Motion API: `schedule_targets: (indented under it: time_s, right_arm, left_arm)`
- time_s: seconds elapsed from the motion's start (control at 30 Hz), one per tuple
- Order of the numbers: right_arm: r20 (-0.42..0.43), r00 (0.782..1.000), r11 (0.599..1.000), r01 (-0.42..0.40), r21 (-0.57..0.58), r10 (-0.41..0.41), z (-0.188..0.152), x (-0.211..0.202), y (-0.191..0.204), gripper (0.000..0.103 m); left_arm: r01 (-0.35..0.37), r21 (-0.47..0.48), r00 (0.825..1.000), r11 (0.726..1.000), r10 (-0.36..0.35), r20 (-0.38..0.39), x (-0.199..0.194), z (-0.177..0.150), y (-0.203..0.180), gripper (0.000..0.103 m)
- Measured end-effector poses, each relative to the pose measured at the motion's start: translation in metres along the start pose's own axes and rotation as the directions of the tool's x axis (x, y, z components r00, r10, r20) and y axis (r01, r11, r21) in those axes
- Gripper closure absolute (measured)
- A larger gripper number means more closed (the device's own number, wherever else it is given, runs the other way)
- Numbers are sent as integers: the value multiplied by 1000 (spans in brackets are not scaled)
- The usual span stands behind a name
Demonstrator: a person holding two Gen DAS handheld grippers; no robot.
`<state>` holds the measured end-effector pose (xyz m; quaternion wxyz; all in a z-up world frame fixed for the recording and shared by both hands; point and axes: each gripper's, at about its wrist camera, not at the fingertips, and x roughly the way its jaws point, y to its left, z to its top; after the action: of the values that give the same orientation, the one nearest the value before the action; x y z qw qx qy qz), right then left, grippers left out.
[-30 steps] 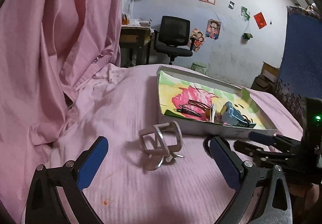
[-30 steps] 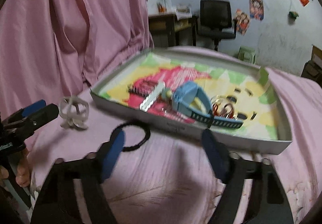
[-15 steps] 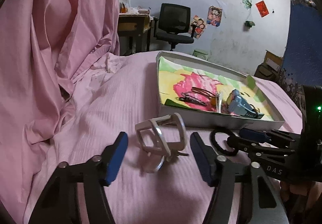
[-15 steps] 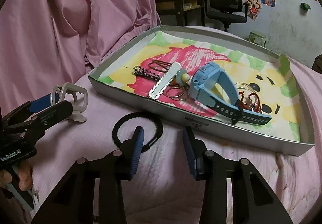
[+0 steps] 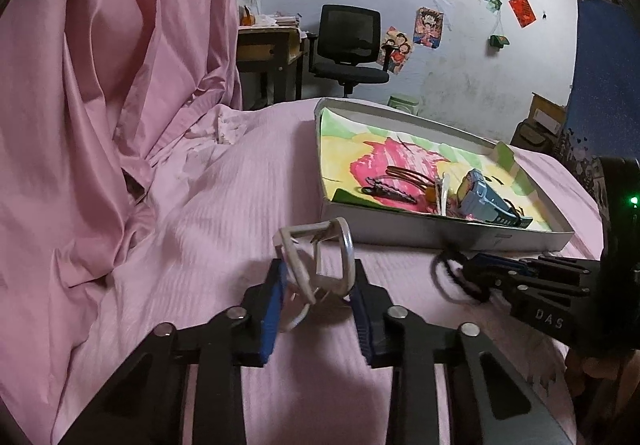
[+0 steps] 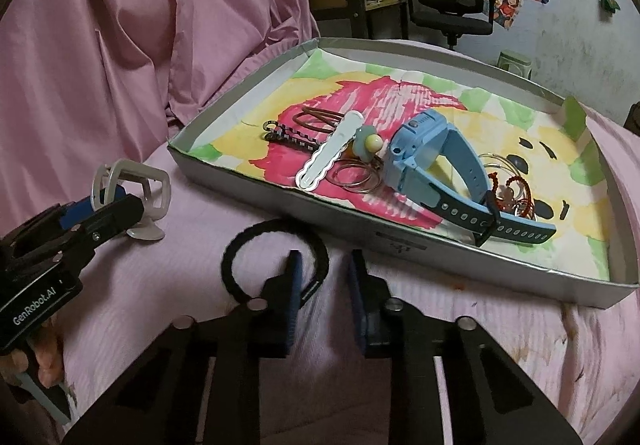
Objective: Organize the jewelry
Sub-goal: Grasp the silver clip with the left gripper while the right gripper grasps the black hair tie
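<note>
My left gripper (image 5: 318, 277) is shut on a white frame-like hair claw (image 5: 316, 253), which also shows in the right wrist view (image 6: 132, 185) on the pink sheet. My right gripper (image 6: 322, 269) has its jaws narrowed over the right side of a black hair tie (image 6: 272, 265); contact is unclear. It shows at the right of the left wrist view (image 5: 454, 277). The shallow grey box (image 6: 400, 241) with a colourful paper lining holds a blue watch (image 6: 440, 161), a white clip (image 6: 332, 155), rings, hair pins and a red bracelet.
Pink sheet (image 5: 200, 205) covers the bed and hangs as a curtain at the left. An office chair (image 5: 348, 45) and a desk (image 5: 268, 45) stand behind by the wall. A blue cloth (image 5: 600, 85) hangs at the far right.
Both grippers closed from wide open. The left moved forward and clamped the white claw. The right narrowed over the black hair tie and moved closer to it.
</note>
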<state>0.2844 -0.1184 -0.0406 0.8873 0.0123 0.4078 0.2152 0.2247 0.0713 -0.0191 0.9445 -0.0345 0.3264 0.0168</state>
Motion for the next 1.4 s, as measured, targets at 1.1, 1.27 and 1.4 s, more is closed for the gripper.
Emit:
schedule_targets:
  time_s: [1.1, 1.27, 1.4]
  right_arm:
    - [152, 988, 999, -12, 33, 7, -16, -41, -8, 98]
    - [177, 984, 999, -9, 42, 1, -21, -49, -11, 98]
    - [188, 982, 999, -13, 48, 4, -24, -54, -14, 98]
  left_arm:
    - [15, 101, 989, 995, -30, 144, -44, -4, -24, 81]
    - [28, 113, 986, 993, -46, 161, -49, -2, -33, 81]
    - [43, 121, 983, 992, -63, 171, -51, 2, -39, 81]
